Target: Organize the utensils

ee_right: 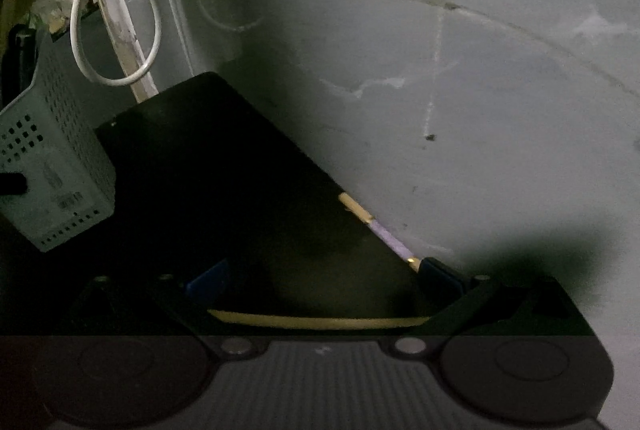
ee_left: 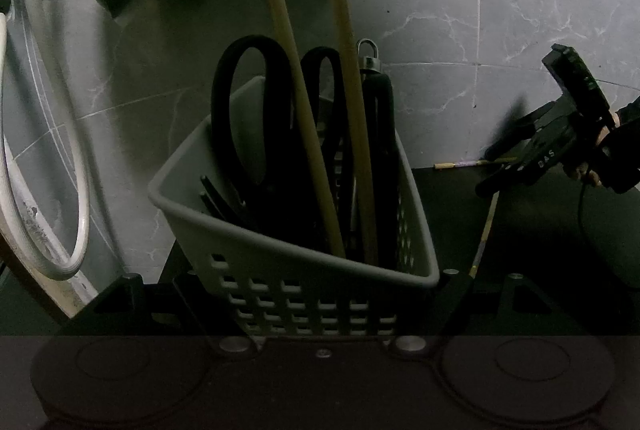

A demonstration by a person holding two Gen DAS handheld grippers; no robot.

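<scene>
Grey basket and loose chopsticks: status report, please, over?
Left claw shut on tilted grey perforated plastic basket. Right claw open over pale wooden chopstick on black tabletop. Purple-banded chopstick beside its fingertip. Nothing blocking.

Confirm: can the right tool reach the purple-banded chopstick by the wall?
Probably yes. The chopstick lies uncovered at the foot of the wall, its near end beside one finger of the open right tool. The wall may crowd the grip.
</scene>
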